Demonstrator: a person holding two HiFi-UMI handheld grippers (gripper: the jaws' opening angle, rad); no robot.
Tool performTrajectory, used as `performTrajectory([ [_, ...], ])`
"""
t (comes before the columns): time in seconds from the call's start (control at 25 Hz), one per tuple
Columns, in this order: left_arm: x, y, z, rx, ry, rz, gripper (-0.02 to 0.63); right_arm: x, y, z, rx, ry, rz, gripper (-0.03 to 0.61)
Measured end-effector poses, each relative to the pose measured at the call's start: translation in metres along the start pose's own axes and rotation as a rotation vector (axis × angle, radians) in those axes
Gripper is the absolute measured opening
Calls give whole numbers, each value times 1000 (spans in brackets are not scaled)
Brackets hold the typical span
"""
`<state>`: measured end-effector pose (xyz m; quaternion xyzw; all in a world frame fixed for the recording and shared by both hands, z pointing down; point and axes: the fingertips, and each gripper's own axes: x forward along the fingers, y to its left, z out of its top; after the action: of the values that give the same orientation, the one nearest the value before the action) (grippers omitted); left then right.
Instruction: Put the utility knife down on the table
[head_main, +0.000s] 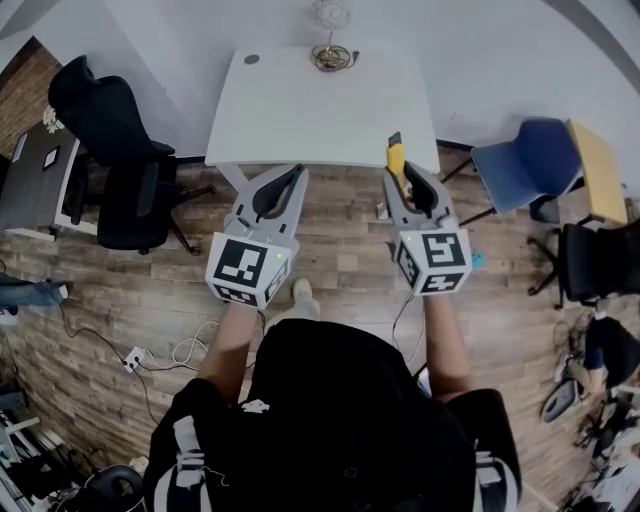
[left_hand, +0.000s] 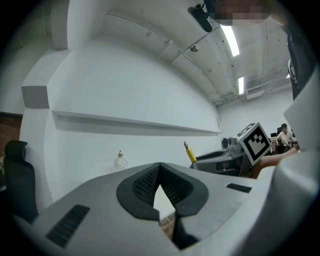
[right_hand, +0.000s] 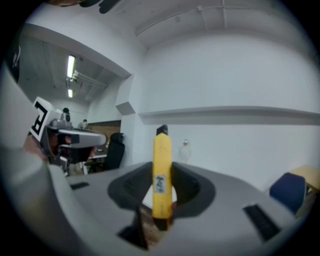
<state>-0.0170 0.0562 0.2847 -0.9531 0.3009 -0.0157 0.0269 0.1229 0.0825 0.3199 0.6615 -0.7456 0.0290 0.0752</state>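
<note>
The yellow utility knife (head_main: 396, 158) with a black tip stands upright between the jaws of my right gripper (head_main: 401, 178), which is shut on it. It hangs just over the near right edge of the white table (head_main: 320, 110). In the right gripper view the knife (right_hand: 161, 150) sticks up from the gripper (right_hand: 161, 166), its lower end between the pads. My left gripper (head_main: 298, 172) is shut on nothing at the table's near edge, left of the right one. From the left gripper (left_hand: 160, 165) view, the knife (left_hand: 189, 152) shows at the right.
A glass ornament on a ring base (head_main: 331, 55) stands at the table's far edge, with a small dark disc (head_main: 251, 59) at its far left corner. A black office chair (head_main: 115, 170) is at the left, a blue chair (head_main: 525, 165) at the right. Cables and a power strip (head_main: 135, 357) lie on the wooden floor.
</note>
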Motion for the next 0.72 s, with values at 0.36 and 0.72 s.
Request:
performTrajectory([
  [0.36,21,58,-2,-17,0,-28,15,56,8,11,-10,23,-22,137],
  [0.72,33,104,-21,-36,12,-52,15,98,19,3,-10,50,-51,137],
])
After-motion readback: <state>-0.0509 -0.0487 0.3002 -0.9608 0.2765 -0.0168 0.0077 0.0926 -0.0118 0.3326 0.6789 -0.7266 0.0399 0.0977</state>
